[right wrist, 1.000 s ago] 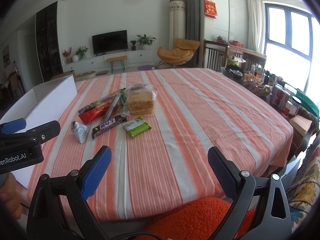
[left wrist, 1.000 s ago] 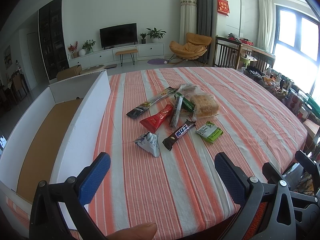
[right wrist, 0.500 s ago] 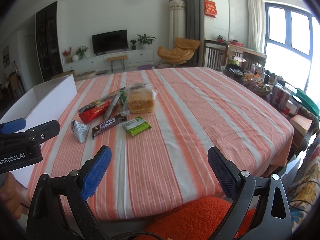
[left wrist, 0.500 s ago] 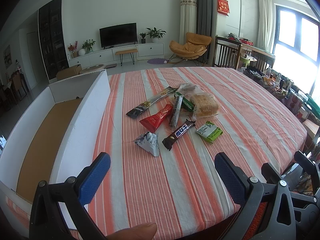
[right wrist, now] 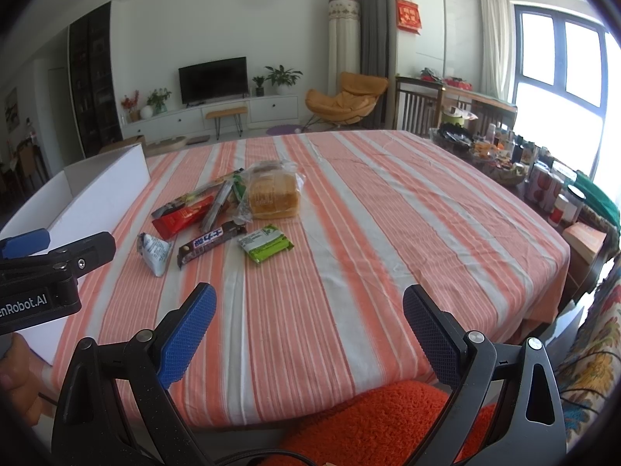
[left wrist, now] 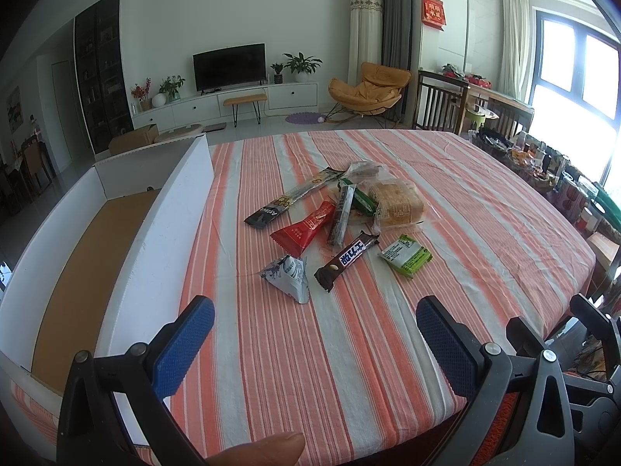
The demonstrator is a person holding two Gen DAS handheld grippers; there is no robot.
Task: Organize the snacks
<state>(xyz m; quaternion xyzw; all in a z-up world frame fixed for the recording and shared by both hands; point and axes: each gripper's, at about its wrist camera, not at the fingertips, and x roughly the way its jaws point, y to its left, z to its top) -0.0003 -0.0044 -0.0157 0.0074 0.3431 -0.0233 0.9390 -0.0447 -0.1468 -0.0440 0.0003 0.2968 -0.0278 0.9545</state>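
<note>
Several snack packets lie in a loose pile mid-table: a silver triangular pouch, a dark chocolate bar, a green packet, a red packet, a long dark stick pack and a bagged bread loaf. A white box with a brown floor stands open at the left. My left gripper hovers open near the table's front edge, short of the pouch. My right gripper is open too, nearer than the green packet.
The striped orange cloth covers a round table. Jars and cans crowd a stand past the right edge. An orange cushion lies below the front edge. A person's thumb shows at the bottom.
</note>
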